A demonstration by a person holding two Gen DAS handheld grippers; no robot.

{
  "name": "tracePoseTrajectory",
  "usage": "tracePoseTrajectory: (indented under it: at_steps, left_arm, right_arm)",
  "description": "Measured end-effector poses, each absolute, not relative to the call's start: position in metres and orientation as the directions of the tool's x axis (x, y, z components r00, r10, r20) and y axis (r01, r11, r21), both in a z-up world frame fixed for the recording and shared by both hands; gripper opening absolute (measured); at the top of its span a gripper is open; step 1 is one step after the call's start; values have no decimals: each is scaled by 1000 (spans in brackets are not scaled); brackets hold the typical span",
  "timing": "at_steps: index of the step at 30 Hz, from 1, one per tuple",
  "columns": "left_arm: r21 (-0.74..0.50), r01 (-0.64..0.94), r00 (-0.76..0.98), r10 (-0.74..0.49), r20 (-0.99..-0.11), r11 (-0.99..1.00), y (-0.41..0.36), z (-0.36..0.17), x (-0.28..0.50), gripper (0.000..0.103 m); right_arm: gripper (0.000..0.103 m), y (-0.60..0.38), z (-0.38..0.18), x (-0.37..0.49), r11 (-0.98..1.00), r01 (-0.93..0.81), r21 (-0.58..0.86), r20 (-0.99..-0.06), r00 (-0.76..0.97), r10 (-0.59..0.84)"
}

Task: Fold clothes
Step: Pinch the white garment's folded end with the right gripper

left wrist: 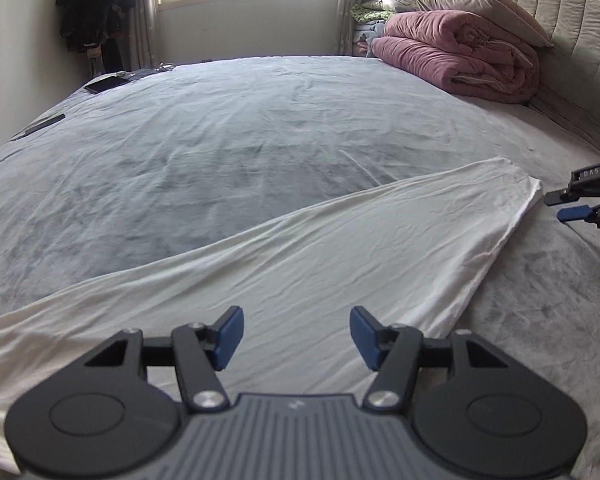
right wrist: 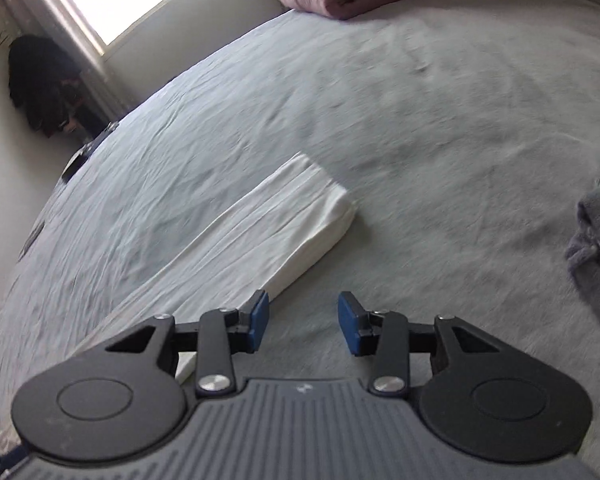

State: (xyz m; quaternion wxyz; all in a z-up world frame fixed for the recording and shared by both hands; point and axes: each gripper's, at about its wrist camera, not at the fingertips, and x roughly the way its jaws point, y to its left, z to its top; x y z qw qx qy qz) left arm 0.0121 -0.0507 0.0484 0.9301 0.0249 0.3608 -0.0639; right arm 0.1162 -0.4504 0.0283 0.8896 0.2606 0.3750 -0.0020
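A white garment (left wrist: pixel 300 256), folded into a long flat strip, lies on the grey bedspread (left wrist: pixel 220 140). In the left wrist view my left gripper (left wrist: pixel 297 338) hovers over its near part, open, with nothing between the blue pads. The right gripper (left wrist: pixel 566 206) shows at the right edge of that view, just past the strip's far end. In the right wrist view the same white strip (right wrist: pixel 268 232) runs off to the left, and my right gripper (right wrist: pixel 303 322) stands open over bare bedspread (right wrist: pixel 420 140) beside its long edge, holding nothing.
A folded pink quilt (left wrist: pixel 456 60) with pillows sits at the head of the bed by the padded headboard (left wrist: pixel 572 32). Dark flat devices (left wrist: pixel 104 84) lie at the bed's far left edge. A grey fleece item (right wrist: pixel 596 248) lies at the right. Dark clothes (left wrist: pixel 96 4) hang beside the window.
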Motion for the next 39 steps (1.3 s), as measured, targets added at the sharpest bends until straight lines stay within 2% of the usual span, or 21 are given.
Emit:
tracePoseTrajectory:
  at_steps: [6,19,26,39]
  left_arm:
    - [64,172,745,-87,-661,983,-64,33,16,61]
    - [57,247,728,-146,-669,967,-80,29,25,64]
    - [58,238,734,-140,-665,970,-78,26,30,65]
    - [23,260,713,-176,-679,965,-76,25,31,68]
  right_arm:
    - [43,-463,31,130,812,222,539,-632,745,216]
    - [41,-479,18,149,754,301,583,-641,741,200]
    - [40,-477,19,153,769,305,562,-644,745,175]
    - [7,-473,18,153,790,342,509,-653,752,95]
